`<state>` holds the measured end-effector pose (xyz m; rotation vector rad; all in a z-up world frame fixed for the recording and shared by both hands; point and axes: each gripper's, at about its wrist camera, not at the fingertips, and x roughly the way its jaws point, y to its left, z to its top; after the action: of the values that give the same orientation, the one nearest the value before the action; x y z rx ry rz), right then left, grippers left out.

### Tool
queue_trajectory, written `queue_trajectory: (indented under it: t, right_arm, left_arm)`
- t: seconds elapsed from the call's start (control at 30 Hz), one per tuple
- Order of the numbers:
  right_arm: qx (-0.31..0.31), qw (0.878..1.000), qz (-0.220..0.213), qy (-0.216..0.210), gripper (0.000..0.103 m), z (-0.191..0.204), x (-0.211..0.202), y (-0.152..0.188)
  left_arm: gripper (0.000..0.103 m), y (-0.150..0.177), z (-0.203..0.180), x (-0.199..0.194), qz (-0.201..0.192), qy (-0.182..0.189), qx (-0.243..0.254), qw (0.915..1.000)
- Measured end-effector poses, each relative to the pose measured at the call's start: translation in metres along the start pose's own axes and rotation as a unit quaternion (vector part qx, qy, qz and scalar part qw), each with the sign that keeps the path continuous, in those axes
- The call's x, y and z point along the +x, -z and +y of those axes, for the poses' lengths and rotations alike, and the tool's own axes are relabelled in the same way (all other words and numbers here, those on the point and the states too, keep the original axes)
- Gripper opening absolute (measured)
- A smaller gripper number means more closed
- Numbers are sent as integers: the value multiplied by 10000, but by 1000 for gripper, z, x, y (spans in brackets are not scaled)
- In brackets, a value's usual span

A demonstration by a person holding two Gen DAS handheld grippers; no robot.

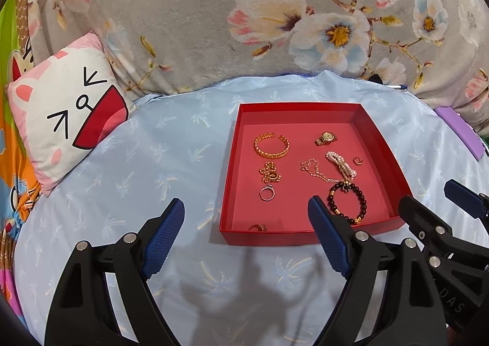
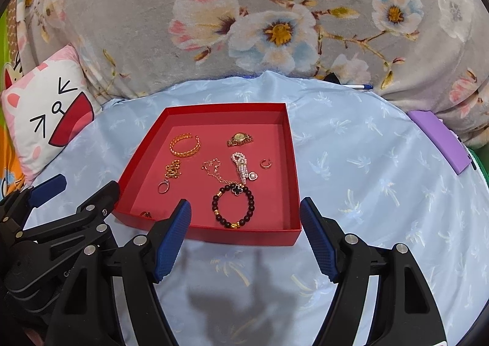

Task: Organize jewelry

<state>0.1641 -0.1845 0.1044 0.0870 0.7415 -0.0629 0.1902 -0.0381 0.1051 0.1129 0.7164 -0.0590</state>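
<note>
A shallow red tray lies on the pale blue sheet. Inside it are a gold cuff bracelet, a gold watch, a dark bead bracelet, a pearl piece, a thin gold chain, a silver ring and small gold pieces. My left gripper is open and empty at the tray's near left corner. My right gripper is open and empty at the tray's near edge.
A cat-face cushion lies at the left. A purple box sits at the right edge of the sheet. A grey floral blanket rises behind, with a pen at its foot.
</note>
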Motion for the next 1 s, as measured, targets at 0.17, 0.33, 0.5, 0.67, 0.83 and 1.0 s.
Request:
queue_trajectory:
  t: [0.17,0.33,0.5,0.67,0.83,1.0]
  right_arm:
    - [4,10000,-11,7,72,0,0,0]
    - [5,10000,-15,14,72,-2,0,-1]
    - [-4,10000,-13,14,72,-2,0,-1]
    - [-6,10000,-16,25,72,-2,0,-1]
    - [-9,10000,-12,20,72,-1,0,-1]
    - [-14,10000,-11,30,72,-1,0,0]
  left_arm:
    - [80,0,0,-1,1,11,0,10000]
    - [80,0,0,1,36,27,-35,10000]
    - [80,1,0,1,51,32,-69,10000]
    - [80,1,0,1,55,33,-80,9999]
    - [80,1,0,1,48,15,-62,10000]
    - [80,1,0,1,51,4,-54,10000]
